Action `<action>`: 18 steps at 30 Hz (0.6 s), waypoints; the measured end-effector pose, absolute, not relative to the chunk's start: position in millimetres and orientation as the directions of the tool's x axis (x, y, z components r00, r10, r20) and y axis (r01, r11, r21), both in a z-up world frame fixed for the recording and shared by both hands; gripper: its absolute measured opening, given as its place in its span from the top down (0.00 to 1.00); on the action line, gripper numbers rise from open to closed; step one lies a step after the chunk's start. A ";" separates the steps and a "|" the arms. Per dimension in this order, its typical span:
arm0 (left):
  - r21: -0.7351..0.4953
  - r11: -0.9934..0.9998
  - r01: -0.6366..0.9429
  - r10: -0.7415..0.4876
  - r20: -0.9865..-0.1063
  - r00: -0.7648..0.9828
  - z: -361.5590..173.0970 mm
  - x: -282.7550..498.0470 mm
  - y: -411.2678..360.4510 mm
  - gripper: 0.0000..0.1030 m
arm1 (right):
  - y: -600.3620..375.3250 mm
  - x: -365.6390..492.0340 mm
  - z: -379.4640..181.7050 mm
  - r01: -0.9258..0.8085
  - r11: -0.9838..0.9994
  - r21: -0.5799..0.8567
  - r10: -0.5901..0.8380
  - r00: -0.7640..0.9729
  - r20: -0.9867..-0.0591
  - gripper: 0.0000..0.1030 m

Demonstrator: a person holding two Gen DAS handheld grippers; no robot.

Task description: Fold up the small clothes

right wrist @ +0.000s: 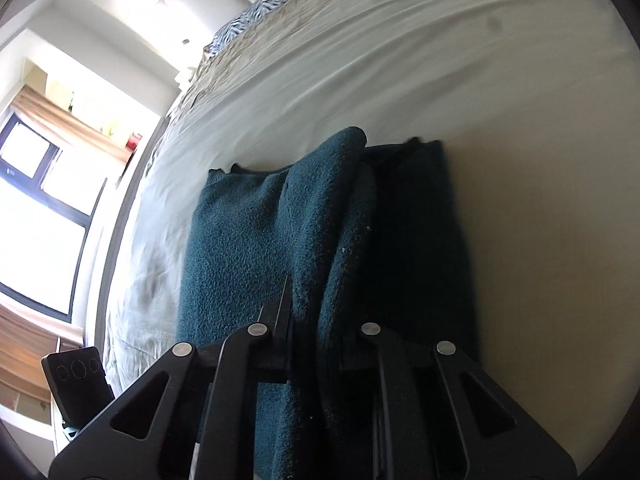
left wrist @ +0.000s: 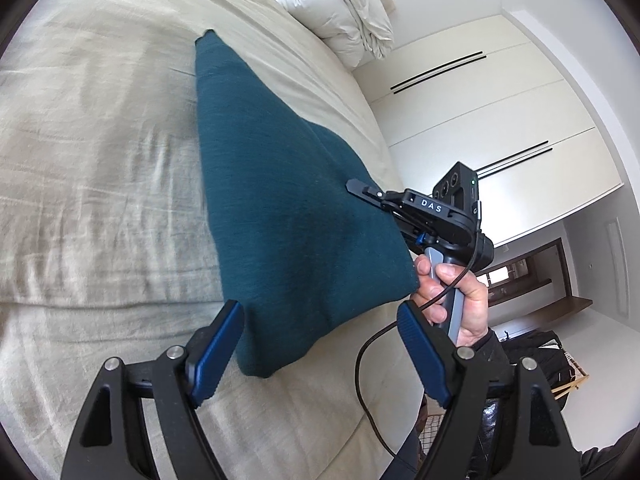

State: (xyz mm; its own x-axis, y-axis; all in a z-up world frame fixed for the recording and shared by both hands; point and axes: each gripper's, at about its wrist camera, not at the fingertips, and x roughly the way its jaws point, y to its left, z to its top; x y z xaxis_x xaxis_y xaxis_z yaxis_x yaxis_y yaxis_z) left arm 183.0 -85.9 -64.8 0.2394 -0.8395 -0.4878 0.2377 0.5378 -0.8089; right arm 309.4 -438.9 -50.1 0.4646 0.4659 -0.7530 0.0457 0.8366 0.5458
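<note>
In the left wrist view, the left gripper point(left wrist: 320, 354) stands at 6 o'clock with its two blue fingers point(left wrist: 216, 350) spread wide. The near corner of the teal garment point(left wrist: 280, 184) lies between them, but the pads do not press it; the left finger is just beside the cloth edge. The garment stretches from 6 o'clock up toward 11 o'clock across the beige bed cover point(left wrist: 100, 160). At 3 o'clock the person's right hand point(left wrist: 452, 296) holds the handle of the right gripper point(left wrist: 356, 186), whose tip is on the cloth's right edge.

In the right wrist view, the right gripper point(right wrist: 308, 320) is clenched on a raised fold of the teal garment point(right wrist: 240, 240), which runs from 6 o'clock up toward 12 o'clock between the black arms. The rest of the cloth lies flat on the bed cover point(right wrist: 520, 240) on both sides of this fold.
</note>
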 end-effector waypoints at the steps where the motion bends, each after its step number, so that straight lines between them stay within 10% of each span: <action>1: -0.806 0.541 0.239 -0.837 -0.490 0.241 -63.9 184.7 -86.9 0.22 | -443.6 306.5 -50.7 0.053 0.834 0.549 0.465 0.468 -0.752 0.88; 18: -0.730 0.644 0.228 -0.762 -0.584 0.279 -57.8 242.2 -110.2 0.22 | -476.3 289.9 -74.2 0.109 0.811 0.575 0.480 0.438 -0.760 0.84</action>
State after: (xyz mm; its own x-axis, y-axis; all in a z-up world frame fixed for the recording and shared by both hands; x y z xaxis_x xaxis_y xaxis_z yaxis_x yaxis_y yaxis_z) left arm 242.2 -110.2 -57.8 0.2792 -0.7619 -0.5844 0.2281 0.6438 -0.7304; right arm 289.9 -476.3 -74.2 0.4384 0.4799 -0.7600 0.1095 0.8107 0.5751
